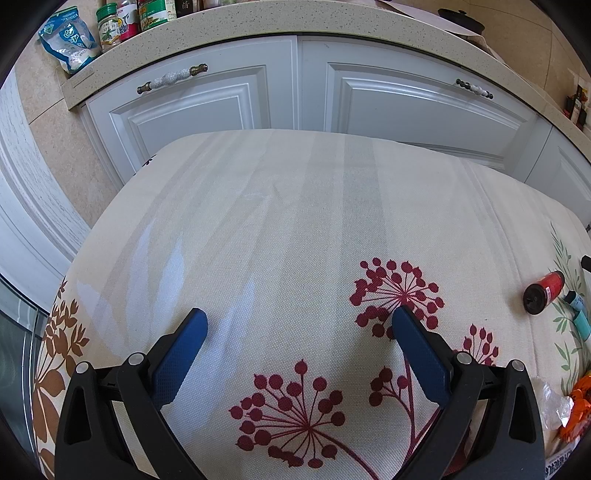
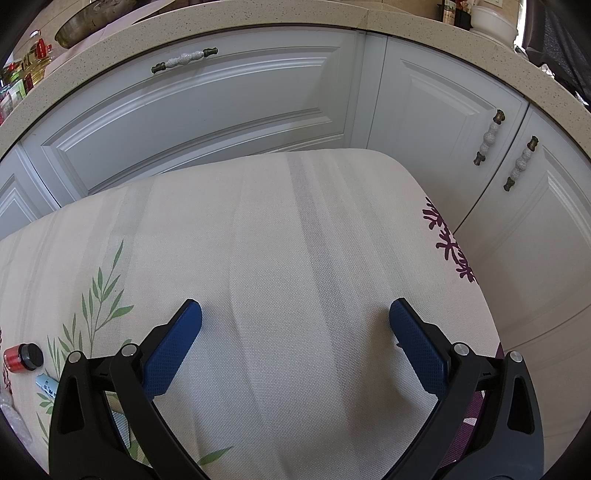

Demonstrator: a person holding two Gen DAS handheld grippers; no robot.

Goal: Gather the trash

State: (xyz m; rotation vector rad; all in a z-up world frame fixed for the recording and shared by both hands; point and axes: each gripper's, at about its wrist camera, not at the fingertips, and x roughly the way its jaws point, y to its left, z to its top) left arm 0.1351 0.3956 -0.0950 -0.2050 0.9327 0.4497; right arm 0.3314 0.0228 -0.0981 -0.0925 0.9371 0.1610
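floral tablecloth [image 1: 295, 221], white cabinets [image 2: 221, 110], speckled countertop [image 1: 295, 22]

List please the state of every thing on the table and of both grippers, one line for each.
left gripper: open, holds nothing
right gripper: open, holds nothing
red bottle: lies on its side, cap on
blue tube: lies flat beside the bottle
clear plastic wrapper: crumpled
cabinet doors: shut

No legible text; print on blue packet [image 1: 70, 38], jars [image 1: 108, 26], red bottle [image 1: 546, 291] too blurred.
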